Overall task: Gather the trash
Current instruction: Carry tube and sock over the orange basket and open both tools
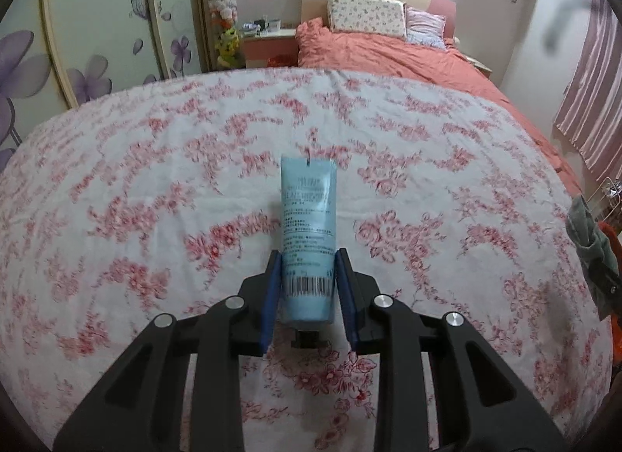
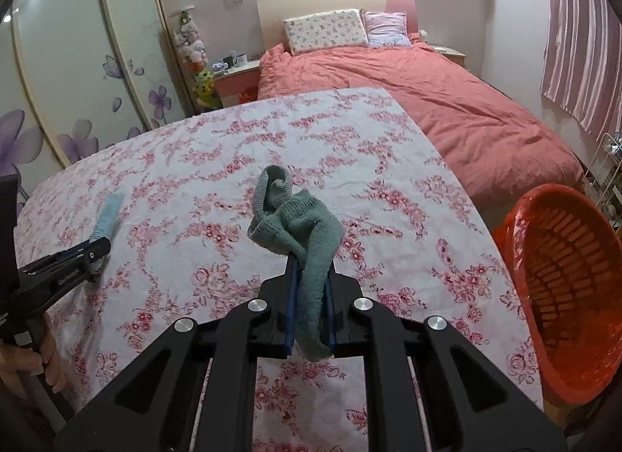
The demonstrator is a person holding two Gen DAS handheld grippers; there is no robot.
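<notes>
We noted a table under a pink-flowered cloth [image 1: 155, 179] in the foreground. Beyond it stood a bed with a coral duvet [image 2: 447, 102] and two pillows [image 2: 324, 34]. A wardrobe with purple flower decals [image 1: 93, 43] lined the left; striped curtains [image 2: 583, 43] hung right.

Each wrist camera is sitting close behind its own tongs, looking obliquely down across the floral-clothed desk [image 1: 155, 179] toward the bed [image 2: 447, 102]. Both views are sharing desk, bed and wardrobe [image 1: 97, 24]; the right view is also catching the left tongs [image 2: 95, 249].
</notes>
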